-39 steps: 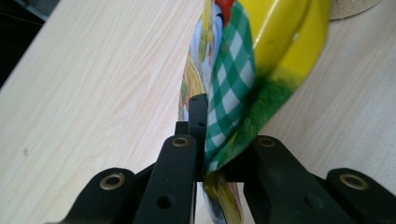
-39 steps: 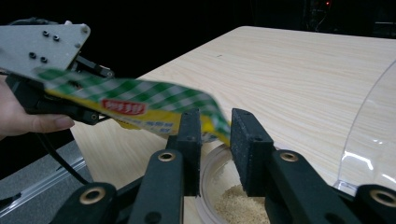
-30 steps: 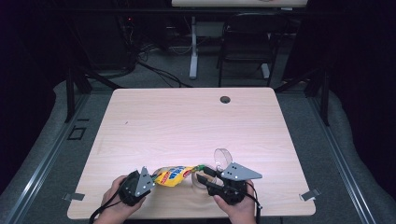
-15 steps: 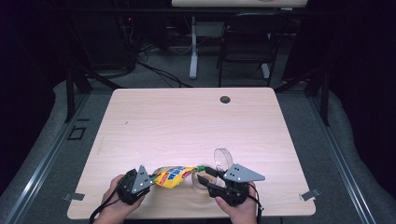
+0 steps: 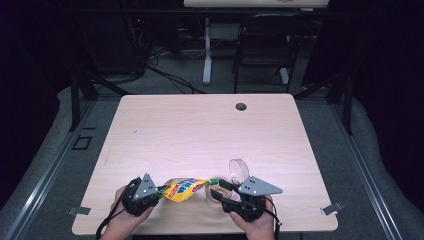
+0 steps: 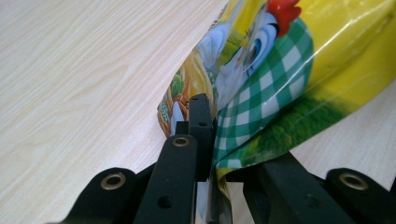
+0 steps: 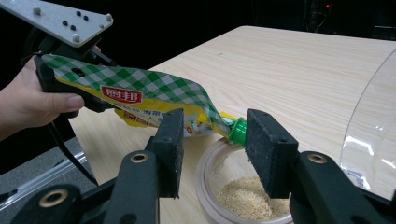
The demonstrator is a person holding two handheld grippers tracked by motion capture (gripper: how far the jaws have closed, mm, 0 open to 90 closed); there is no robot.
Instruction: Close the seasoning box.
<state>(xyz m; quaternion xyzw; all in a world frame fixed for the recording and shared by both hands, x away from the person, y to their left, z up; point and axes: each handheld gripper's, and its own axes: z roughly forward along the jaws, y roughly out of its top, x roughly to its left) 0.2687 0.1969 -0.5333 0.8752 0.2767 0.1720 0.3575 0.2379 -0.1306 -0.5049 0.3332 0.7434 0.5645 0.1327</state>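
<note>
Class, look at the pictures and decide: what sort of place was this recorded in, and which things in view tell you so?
Probably a lab or workshop set up for recording, not a kitchen. A bare wooden table stands on grey floor in a dark room, with loose cables behind it, and a person works a yellow pouch with the left gripper and right gripper.

setting: lab or office-type recording room, not a home
table: pale wood-grain rectangular desk (image 5: 210, 135) with a round black cable grommet (image 5: 241, 106) near its far edge
floor: grey carpet (image 5: 50, 165), metal floor rails (image 5: 45, 172) running along both sides of the desk
background: dark, unlit; loose black cables (image 5: 165, 75) on the floor, a white desk leg (image 5: 206, 55), a black chair frame (image 5: 262, 50)
second desk: light tabletop edge (image 5: 255, 3) at the top of the high view
lighting: only the work desk is lit
</note>
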